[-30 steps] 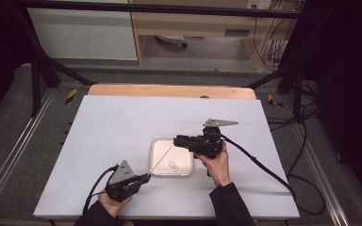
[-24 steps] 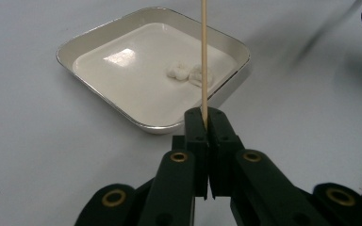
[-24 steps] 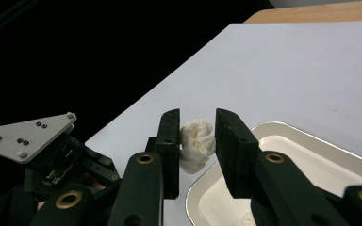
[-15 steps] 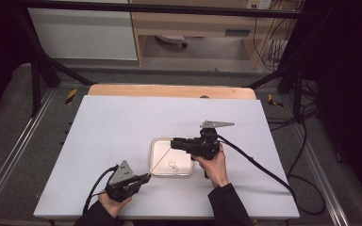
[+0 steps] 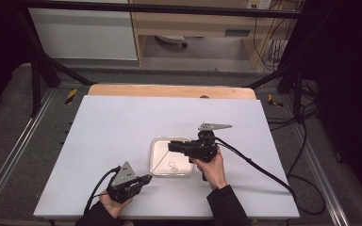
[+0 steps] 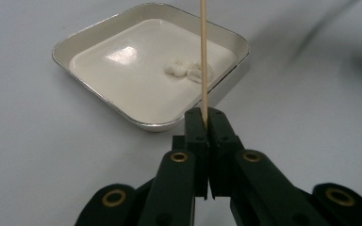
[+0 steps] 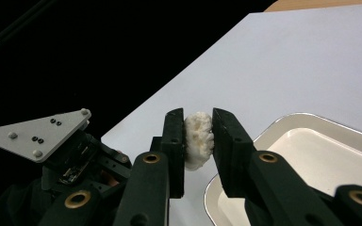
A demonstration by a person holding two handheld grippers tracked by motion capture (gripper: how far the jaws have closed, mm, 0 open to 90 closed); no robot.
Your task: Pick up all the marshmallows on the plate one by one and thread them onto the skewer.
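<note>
Left gripper (image 5: 143, 179) sits at the near edge of the white table (image 5: 113, 132), just near-left of the tray (image 5: 171, 157). Jaws fully closed on a thin wooden skewer (image 6: 203, 61), pinched at its lower end. Skewer slants up from the jaws and across over the tray; in the left gripper view it passes in front of two white lumpy pieces (image 6: 188, 70) lying in the tray, close to its right-hand wall in that view. Cannot tell if skewer touches them.

Tray is a shallow square metal one, cream inside, roughly mid-table toward the near side.

Right gripper (image 5: 172, 147) hovers over the tray's far right part, jaws pointing left across it, hand behind it just right of the tray. Jaws part-open, clamped on a white lumpy piece (image 7: 198, 139), puffy and irregular, held between the pads above the tray's edge, clear of the tray floor.

Beyond the tray the table is bare white, with a wooden strip (image 5: 169, 91) along its far edge.
</note>
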